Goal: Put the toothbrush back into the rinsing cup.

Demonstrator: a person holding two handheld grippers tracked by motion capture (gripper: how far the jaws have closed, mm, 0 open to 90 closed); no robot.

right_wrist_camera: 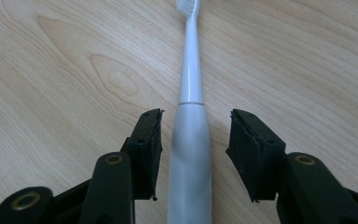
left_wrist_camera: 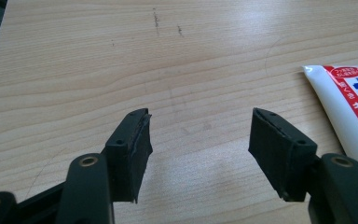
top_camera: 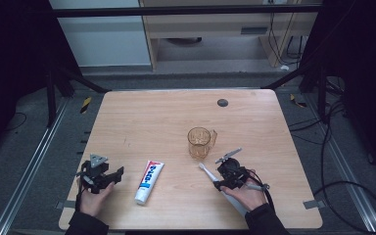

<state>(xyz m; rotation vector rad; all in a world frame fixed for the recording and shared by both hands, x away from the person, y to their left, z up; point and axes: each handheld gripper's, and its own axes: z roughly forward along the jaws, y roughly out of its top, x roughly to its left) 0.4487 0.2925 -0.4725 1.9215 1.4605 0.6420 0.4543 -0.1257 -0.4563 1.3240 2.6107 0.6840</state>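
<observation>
Now we are straddling the toothbrush [right_wrist_camera: 189,154] with the right gripper [right_wrist_camera: 194,140], jaws open (handle smooth, light, rigid), lying at the tabletop's [top_camera: 147,117] five o'clock; left gripper [left_wrist_camera: 199,140] is gaping empty.

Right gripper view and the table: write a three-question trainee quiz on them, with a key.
1. True or false: the right gripper is shut on the toothbrush.
2. Which lies nearest the left gripper? A) cup B) toothpaste tube C) toothbrush
3. Fill in: the toothbrush's bristle end points toward the ____.

Key: 1. False; the handle lies between open jaws, with a gap on each side. 2. B. 3. Cup.
</observation>
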